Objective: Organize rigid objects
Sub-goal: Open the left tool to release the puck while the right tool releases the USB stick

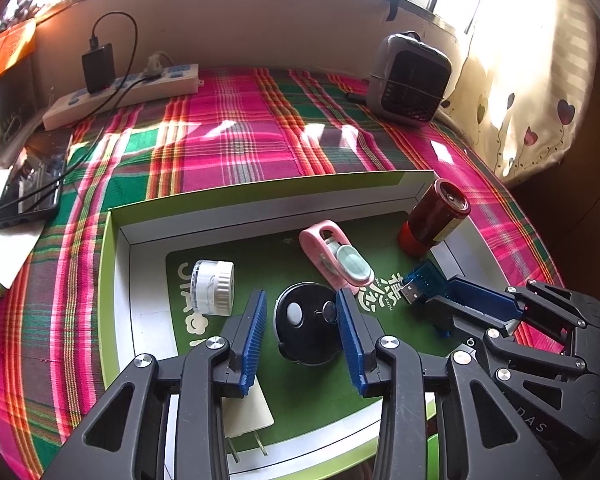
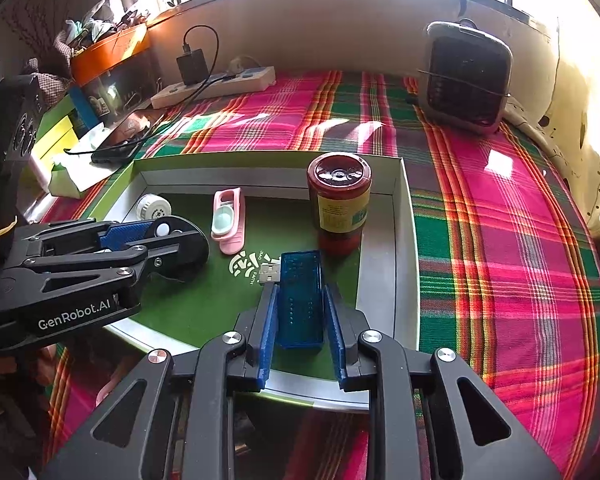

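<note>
A shallow green tray (image 1: 114, 264) with white walls lies on the plaid cloth. On its floor a black round disc (image 1: 304, 332) sits between the fingers of my left gripper (image 1: 300, 296), which is open, with a gap showing at the left pad. My right gripper (image 2: 300, 288) is shut on a blue see-through USB device (image 2: 302, 304), whose metal plug points away over the tray floor. Also in the tray are a white ribbed cap (image 1: 214, 288), a pink clip-like piece (image 1: 336, 256) and a dark red jar (image 2: 340, 200) upright in the far right corner. A white plug (image 1: 248, 412) lies under my left finger.
Behind the tray on the cloth (image 1: 240, 140) are a white power strip (image 1: 124, 92) with a black charger, a phone (image 1: 32, 192) on its cable at the left, and a small grey heater (image 1: 410, 78) at the back right. A curtain (image 1: 540, 80) hangs at the right.
</note>
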